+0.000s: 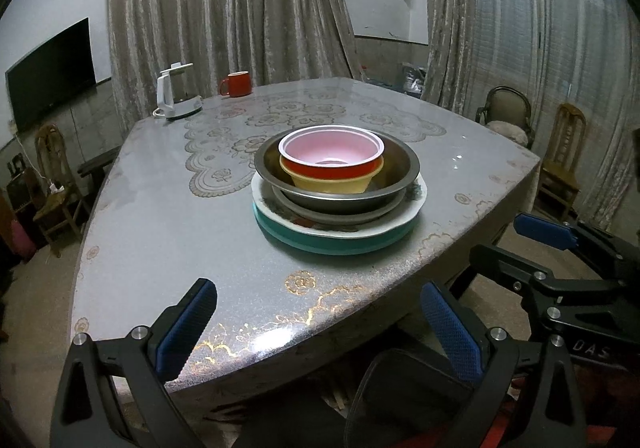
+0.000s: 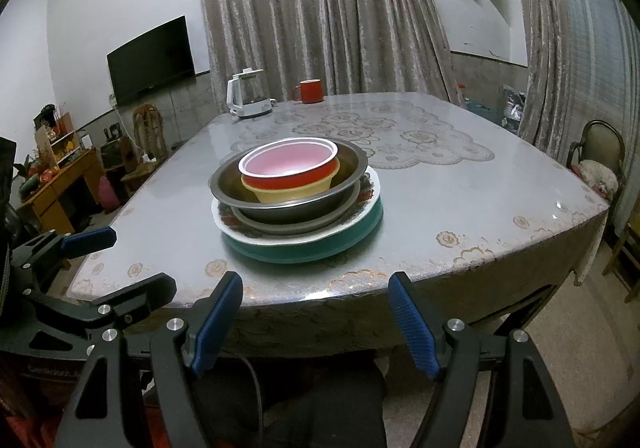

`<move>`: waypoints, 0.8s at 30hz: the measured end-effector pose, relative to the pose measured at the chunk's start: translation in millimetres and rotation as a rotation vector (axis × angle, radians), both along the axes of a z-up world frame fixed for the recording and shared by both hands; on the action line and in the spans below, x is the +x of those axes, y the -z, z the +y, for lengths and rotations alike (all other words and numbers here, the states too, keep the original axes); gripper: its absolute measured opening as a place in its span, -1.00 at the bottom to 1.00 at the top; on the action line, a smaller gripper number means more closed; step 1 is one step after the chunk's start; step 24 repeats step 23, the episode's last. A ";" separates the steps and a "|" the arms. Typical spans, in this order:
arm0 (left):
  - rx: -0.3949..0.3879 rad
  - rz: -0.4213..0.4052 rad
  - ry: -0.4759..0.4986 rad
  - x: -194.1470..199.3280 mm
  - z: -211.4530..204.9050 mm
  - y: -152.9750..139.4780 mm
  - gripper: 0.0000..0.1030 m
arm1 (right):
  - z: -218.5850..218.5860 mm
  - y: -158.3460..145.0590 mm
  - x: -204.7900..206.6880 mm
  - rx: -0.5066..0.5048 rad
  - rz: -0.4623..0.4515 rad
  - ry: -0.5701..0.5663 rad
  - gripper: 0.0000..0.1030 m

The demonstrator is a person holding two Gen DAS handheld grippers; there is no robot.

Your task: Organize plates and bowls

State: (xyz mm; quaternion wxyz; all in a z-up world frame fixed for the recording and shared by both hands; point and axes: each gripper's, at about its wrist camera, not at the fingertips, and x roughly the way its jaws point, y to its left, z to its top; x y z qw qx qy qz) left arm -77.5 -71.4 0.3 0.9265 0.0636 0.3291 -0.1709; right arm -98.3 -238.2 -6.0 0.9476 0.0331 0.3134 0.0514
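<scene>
Left wrist view is showing the left gripper (image 1: pixel 320 328) and right gripper (image 2: pixel 316 324) hovering with fingers wide, gripping nothing, near the stacked bowls (image 1: pixel 332 164) on the tabletop (image 1: pixel 160 228).

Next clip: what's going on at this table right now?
Nobody is handling anything. The left gripper and right gripper hang at the near table edge, jaws apart and empty. The dishes sit in one nested stack mid-table: red bowl in a yellow bowl, inside two metal bowls, on a white patterned plate over a teal plate. A kettle and red mug stand at the far edge.
</scene>
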 end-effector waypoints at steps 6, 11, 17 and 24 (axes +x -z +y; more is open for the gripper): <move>-0.003 0.004 0.003 1.0 0.0 0.7 0.99 | 0.1 0.0 -0.2 0.000 0.001 0.001 0.48; -0.006 0.013 0.004 4.0 0.3 2.7 0.99 | 0.1 0.8 0.8 0.000 0.005 0.001 0.48; -0.012 0.027 0.006 7.5 0.0 5.3 0.99 | -0.1 2.4 3.8 0.000 0.013 0.000 0.48; -0.010 0.020 0.024 7.8 -2.8 5.9 0.99 | -1.5 4.0 7.5 -0.001 0.022 0.003 0.48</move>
